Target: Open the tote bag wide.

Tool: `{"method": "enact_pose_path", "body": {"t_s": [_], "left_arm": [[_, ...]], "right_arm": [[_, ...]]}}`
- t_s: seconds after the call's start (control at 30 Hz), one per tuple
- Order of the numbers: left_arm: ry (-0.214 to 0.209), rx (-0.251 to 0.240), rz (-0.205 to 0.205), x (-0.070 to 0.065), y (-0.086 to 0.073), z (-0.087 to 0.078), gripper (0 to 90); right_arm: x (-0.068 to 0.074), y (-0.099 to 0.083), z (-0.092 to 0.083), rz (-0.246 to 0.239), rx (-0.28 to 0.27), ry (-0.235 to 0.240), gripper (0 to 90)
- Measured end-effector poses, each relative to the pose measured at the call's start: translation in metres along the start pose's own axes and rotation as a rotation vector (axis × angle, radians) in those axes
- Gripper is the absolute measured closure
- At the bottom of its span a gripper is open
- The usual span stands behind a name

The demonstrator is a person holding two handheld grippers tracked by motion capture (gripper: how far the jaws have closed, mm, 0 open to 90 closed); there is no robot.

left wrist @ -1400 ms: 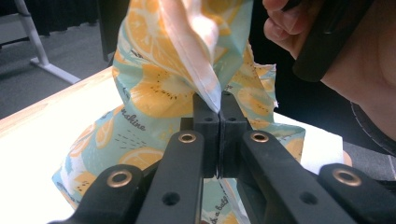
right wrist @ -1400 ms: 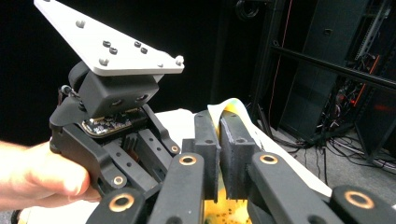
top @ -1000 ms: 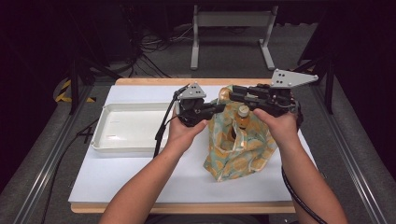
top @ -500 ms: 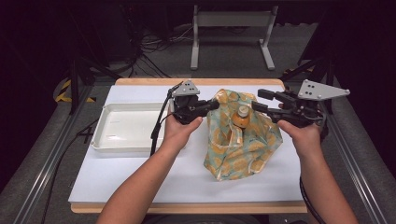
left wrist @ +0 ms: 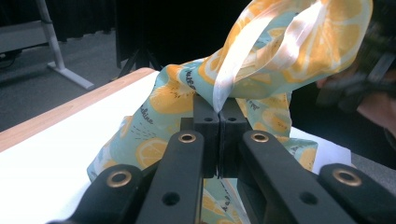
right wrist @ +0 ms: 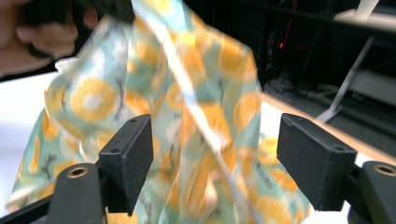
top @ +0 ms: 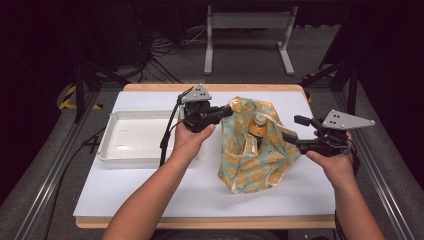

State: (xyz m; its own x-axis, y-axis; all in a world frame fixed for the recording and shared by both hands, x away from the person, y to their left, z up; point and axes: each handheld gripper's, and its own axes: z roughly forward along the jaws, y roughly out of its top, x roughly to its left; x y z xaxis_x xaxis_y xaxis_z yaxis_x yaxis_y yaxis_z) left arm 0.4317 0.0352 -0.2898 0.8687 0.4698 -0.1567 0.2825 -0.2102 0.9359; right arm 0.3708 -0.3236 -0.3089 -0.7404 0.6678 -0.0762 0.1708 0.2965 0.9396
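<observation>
A teal cloth bag [top: 255, 160] printed with orange slices stands in the middle of the table. An orange bottle with a white cap [top: 258, 126] shows in its open mouth. My left gripper [top: 226, 111] is shut on the bag's upper left rim. In the left gripper view its jaws pinch the cloth [left wrist: 187, 98] beside a white ribbon [left wrist: 243, 60]. My right gripper [top: 295, 129] sits just right of the bag. Its jaws have just been opening and stand wide apart. In the right gripper view the blurred bag [right wrist: 187, 107] hangs ahead of the right gripper [right wrist: 215, 158], with nothing pressed between the pads.
A shallow white tray [top: 112, 150] lies on the white table sheet [top: 175, 185] to the left of my left hand. Wooden table edges frame the sheet. A metal stand [top: 245, 30] and cables lie on the dark floor behind.
My right gripper has let go of the bag's top, opened its jaws and moved right and down. The left gripper still holds the rim; the bag's right side has sagged.
</observation>
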Motion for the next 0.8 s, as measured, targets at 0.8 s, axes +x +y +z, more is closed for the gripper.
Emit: {"method": "enact_pose_path", "body": {"t_s": [0.8], "left_arm": [[-0.011, -0.011, -0.012, 0.004, -0.001, -0.003, 88.9]], "right_arm": [[-0.005, -0.043, 0.024, 0.078, 0.077, -0.002, 57.5]]}}
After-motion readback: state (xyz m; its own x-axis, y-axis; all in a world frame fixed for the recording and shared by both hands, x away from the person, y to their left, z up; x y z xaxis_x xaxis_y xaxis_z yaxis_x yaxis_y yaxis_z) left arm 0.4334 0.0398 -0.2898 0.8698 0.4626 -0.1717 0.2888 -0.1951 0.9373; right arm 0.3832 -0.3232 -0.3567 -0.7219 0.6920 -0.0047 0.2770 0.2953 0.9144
